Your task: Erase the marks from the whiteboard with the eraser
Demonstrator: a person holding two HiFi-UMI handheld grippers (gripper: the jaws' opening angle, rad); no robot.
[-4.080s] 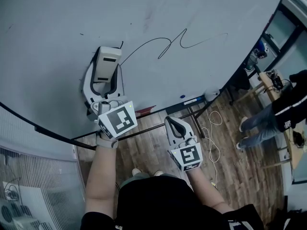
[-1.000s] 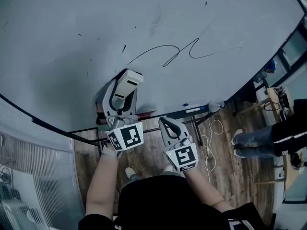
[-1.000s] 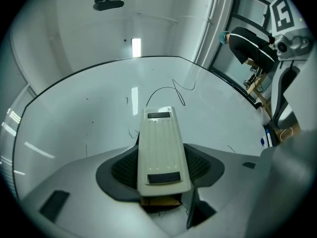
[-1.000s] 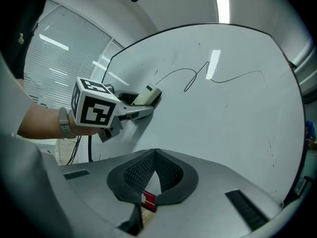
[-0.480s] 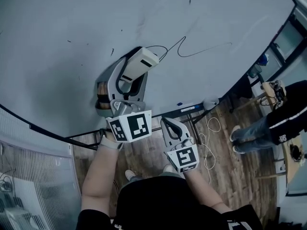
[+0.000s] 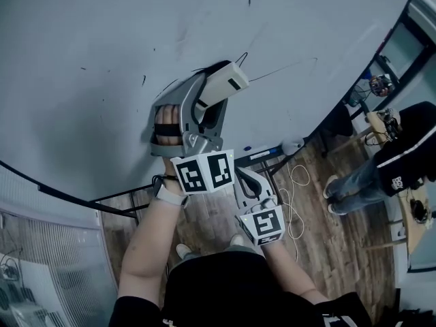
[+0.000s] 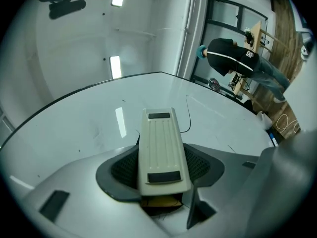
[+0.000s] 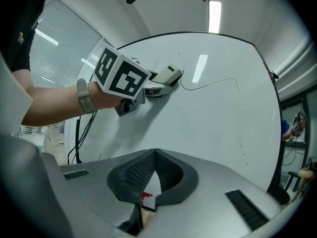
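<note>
The left gripper (image 7: 161, 170) clamps a cream ribbed eraser (image 7: 159, 138) against the whiteboard (image 7: 84, 128); right gripper's (image 8: 154, 170) fingers (image 8: 132, 175) meet.

Whiteboard (image 6: 102, 53) face: open run above, left and right of my left hand-held gripper (image 6: 208, 95), which is closed on the eraser (image 6: 226, 82) at the board. Only the drawn line (image 6: 286, 67) lies to the right, nothing raised. Downward travel is bounded by the ledge (image 6: 272, 154) on the board's lower edge. My right hand-held gripper (image 6: 244, 176), jaws together, hangs just below that ledge, under the left one. A person (image 6: 402, 155) stands past the board's right end, well apart.
</note>
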